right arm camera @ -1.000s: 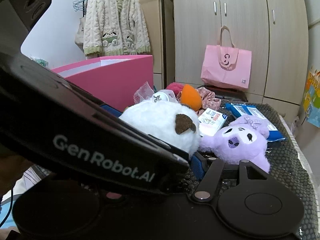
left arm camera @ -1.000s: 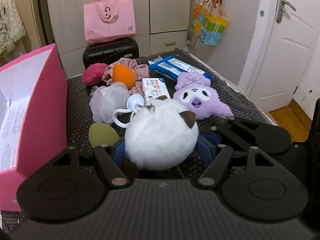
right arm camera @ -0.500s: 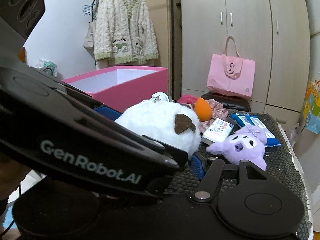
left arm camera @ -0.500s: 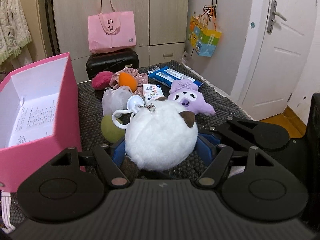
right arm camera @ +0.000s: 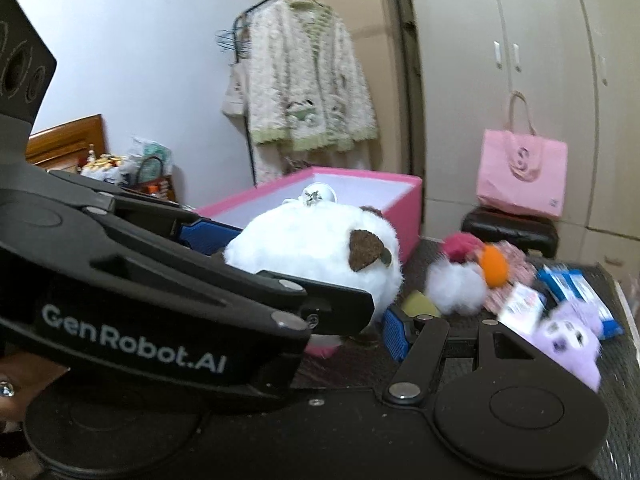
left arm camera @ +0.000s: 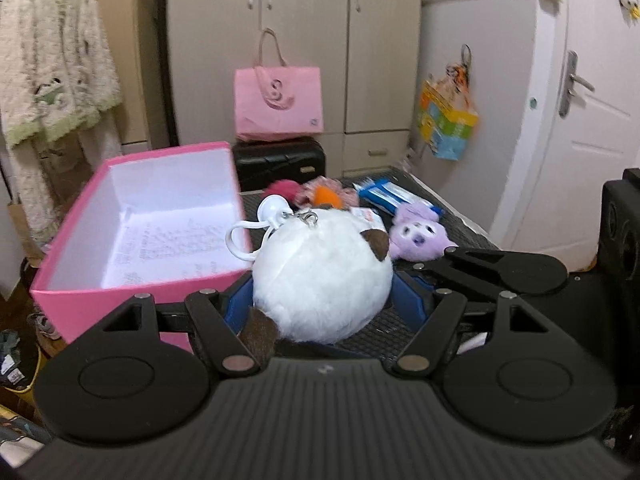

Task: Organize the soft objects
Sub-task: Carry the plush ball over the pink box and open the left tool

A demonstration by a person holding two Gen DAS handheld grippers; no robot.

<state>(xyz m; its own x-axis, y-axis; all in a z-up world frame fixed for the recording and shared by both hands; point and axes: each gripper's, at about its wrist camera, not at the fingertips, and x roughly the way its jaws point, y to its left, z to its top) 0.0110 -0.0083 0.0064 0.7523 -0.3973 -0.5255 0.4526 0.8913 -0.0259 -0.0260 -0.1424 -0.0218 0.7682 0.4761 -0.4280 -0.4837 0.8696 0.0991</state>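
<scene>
Looking along the left gripper [left arm camera: 322, 300], the two blue pads press into the sides of a white plush ball [left arm camera: 322, 276] with brown ears, which is lifted off the dark mat [left arm camera: 384, 332]. A white loop and metal clasp stick out of its far top. Just left of it stands the pink box [left arm camera: 132, 296], open at the top, with only a printed sheet lying on its floor; no soft thing is inside as far as this view shows. The ball hangs beside the box's near right corner, not yet over the opening. Far right on the mat lie a purple plush [left arm camera: 418, 238], a blue packet [left arm camera: 394, 196], an orange ball [left arm camera: 326, 196] and a dark pink puff [left arm camera: 284, 189], all blurred.

From the right wrist view, the left gripper's black body fills the left side with the white plush ball in front of the pink box's wall. The right gripper [right arm camera: 360, 316] shows one blue pad near the middle; the other finger is hidden behind the left tool, so I cannot tell how far it is open, and nothing is seen in it. On the mat to the right wait a white mesh puff [right arm camera: 456, 286], a green sponge [right arm camera: 420, 304], a small white packet [right arm camera: 520, 306] and the purple plush.

By my judgement the sorting has barely begun: the first toy is in transit and everything else remains out.
</scene>
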